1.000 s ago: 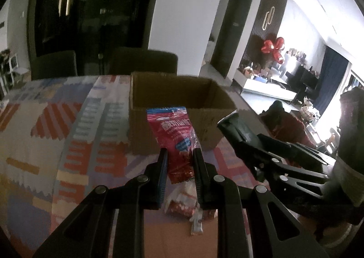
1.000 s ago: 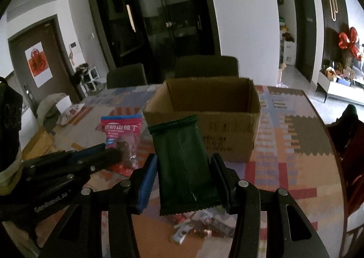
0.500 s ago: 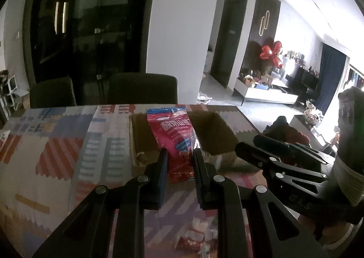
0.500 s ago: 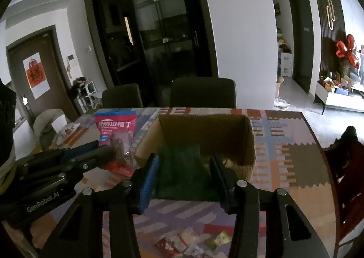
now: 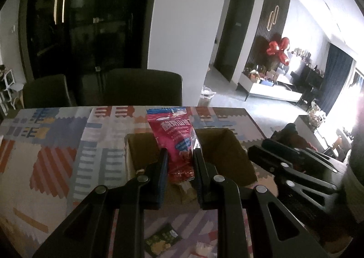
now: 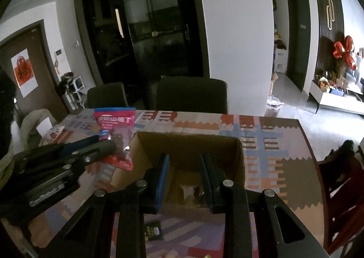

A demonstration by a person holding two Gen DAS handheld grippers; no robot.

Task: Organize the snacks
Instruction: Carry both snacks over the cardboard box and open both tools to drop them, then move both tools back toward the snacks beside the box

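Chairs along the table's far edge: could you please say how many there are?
2: the left chair near the far-left corner, the right chair directly behind the cardboard box. None seem hidden.

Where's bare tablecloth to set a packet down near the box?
Free: tablecloth left of the cardboard box, back to the chairs; also right of it, to the table edge. Crowded: strip in front of box, loose packets.

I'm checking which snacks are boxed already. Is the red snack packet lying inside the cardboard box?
No: the red snack packet is clamped upright between the left gripper's fingers above the cardboard box, not lying in it.
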